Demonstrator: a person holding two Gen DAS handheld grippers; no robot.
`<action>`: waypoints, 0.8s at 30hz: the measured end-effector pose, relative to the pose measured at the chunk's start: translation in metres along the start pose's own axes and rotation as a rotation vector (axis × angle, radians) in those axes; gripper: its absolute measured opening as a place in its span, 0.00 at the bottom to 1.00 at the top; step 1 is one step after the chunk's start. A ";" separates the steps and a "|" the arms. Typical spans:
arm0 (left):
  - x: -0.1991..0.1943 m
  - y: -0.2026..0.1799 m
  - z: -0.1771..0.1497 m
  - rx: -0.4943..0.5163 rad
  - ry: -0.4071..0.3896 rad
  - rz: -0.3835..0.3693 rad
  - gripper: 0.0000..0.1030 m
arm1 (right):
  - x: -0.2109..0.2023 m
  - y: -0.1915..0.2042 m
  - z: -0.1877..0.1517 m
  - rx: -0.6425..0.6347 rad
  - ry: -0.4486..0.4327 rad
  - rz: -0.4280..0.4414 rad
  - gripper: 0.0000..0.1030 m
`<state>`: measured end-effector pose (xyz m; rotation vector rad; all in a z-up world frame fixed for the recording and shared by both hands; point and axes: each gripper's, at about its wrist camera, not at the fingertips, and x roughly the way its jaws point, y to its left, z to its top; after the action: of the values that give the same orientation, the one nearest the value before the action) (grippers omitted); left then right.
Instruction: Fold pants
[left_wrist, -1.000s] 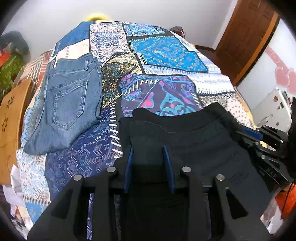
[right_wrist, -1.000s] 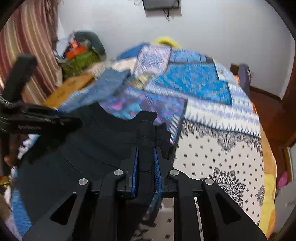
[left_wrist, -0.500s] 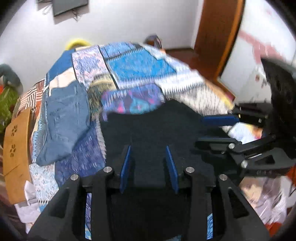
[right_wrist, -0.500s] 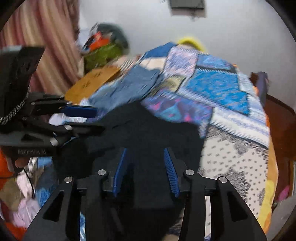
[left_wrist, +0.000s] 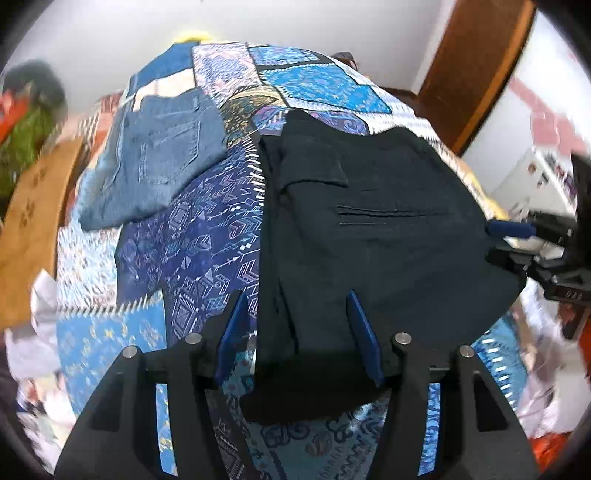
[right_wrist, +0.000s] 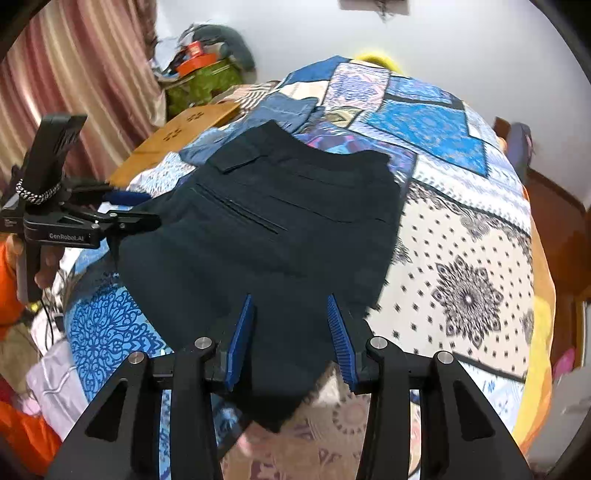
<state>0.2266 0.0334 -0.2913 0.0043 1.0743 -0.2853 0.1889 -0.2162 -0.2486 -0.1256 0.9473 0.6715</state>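
The black pants (left_wrist: 369, 236) lie folded flat on the patterned bedspread (left_wrist: 199, 236), back pocket up. My left gripper (left_wrist: 295, 306) is open, its blue pads spread over the near left edge of the pants, holding nothing. In the right wrist view the same pants (right_wrist: 280, 229) lie ahead of me. My right gripper (right_wrist: 290, 306) is open over their near right corner, which hangs over the bed edge. Each gripper shows in the other's view, the right one (left_wrist: 517, 236) beside the pants and the left one (right_wrist: 122, 210) likewise.
Folded blue jeans (left_wrist: 159, 155) lie on the bed to the far left of the black pants. A wooden board (left_wrist: 29, 221) stands along the bed's left side. A wooden door (left_wrist: 476, 66) is at the far right. Clutter (right_wrist: 199, 74) is piled beyond the bed.
Both grippers opened and let go of the black pants, which now lie flat. Both grippers have drawn back toward the near bed edge.
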 end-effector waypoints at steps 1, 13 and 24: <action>-0.004 0.000 0.001 -0.008 -0.004 -0.005 0.55 | -0.004 -0.001 0.000 0.009 -0.005 -0.009 0.38; 0.024 0.023 0.043 -0.162 0.058 -0.115 0.63 | 0.004 -0.042 0.009 0.239 -0.025 -0.017 0.74; 0.053 0.018 0.048 -0.159 0.113 -0.204 0.77 | 0.053 -0.065 0.006 0.424 0.042 0.206 0.84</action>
<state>0.2960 0.0322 -0.3161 -0.2350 1.2093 -0.3859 0.2521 -0.2403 -0.2989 0.3383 1.1337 0.6437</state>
